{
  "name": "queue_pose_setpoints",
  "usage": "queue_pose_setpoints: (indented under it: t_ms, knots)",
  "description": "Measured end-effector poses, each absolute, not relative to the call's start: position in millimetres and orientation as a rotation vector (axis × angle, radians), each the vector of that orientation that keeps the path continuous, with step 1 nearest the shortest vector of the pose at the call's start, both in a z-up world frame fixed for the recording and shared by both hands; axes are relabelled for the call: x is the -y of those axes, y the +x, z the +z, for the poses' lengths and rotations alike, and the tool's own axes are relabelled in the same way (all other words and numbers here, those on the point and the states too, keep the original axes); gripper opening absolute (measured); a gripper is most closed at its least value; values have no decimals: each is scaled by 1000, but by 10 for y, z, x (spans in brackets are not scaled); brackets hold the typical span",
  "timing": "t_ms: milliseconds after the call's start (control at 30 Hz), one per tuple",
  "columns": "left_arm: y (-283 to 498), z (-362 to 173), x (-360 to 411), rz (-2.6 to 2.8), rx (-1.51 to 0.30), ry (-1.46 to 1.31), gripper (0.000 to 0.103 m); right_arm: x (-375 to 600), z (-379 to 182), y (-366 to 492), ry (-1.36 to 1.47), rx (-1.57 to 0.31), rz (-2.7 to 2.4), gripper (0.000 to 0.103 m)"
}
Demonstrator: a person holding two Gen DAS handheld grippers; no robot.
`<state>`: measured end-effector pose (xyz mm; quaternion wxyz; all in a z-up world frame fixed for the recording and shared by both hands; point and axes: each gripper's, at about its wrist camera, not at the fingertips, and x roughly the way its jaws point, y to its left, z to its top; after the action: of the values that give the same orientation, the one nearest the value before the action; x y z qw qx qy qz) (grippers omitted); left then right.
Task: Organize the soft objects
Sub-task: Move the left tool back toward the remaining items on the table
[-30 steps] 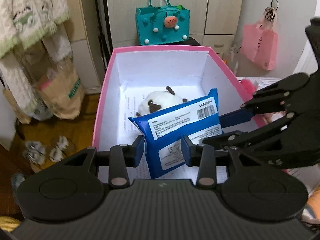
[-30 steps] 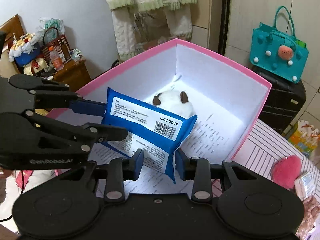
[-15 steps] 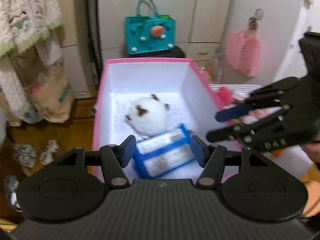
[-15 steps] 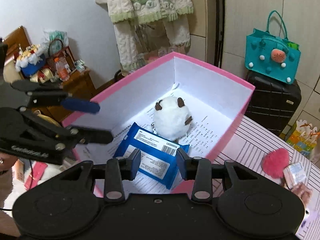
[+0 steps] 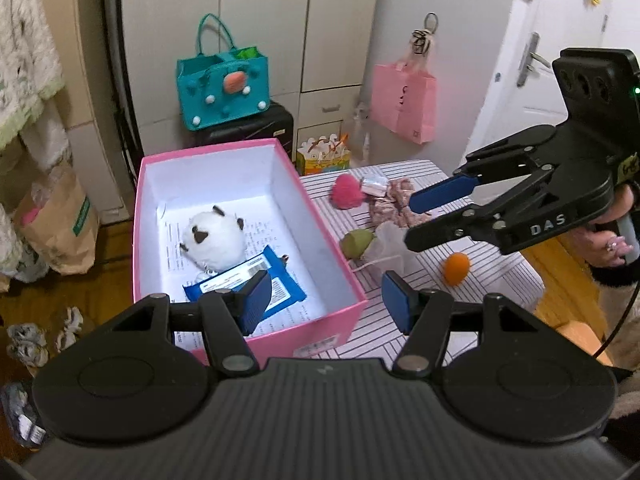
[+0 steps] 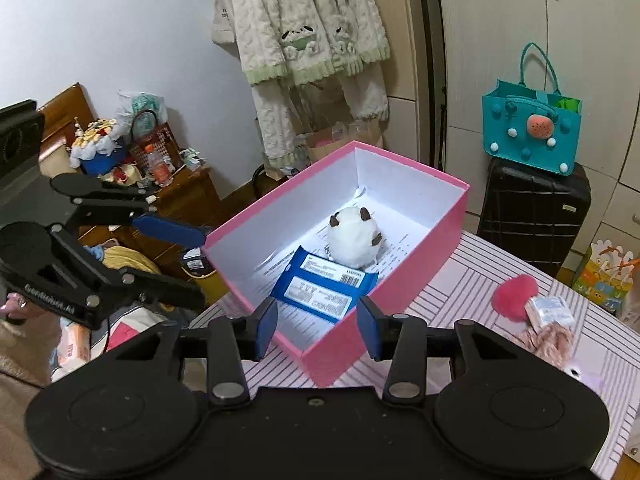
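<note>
- Left tool: jaws apart, nothing between the pads; it hangs above the near end of the pink box. Its jaws have just been opening.
- Right tool: jaws also parted and empty, over the box's near corner; they too have just been opening.
- Blue wipes pack: lies flat on the printed paper lining the box floor, at the near end, free of both tools.
- White plush ball with dark ears: just behind the pack, touching its far edge.
- Striped desk beside the box: orange ball, green soft piece, pink pom-pom, all loose.
- Far back: teal felt bag on a black suitcase.
</note>
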<state>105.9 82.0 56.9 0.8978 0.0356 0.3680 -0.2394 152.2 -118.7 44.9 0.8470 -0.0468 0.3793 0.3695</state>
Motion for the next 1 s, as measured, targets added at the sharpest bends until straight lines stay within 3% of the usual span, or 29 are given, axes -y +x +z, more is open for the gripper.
queue_pose_setpoints:
  t_ms: [300, 1000]
  knots:
    - [736, 771, -528, -545, -702, 156, 61, 1677, 485, 1075, -58, -777, 797, 52]
    - [905, 451, 391, -705, -823, 239, 61, 2526, -93, 760, -68, -798, 652, 58]
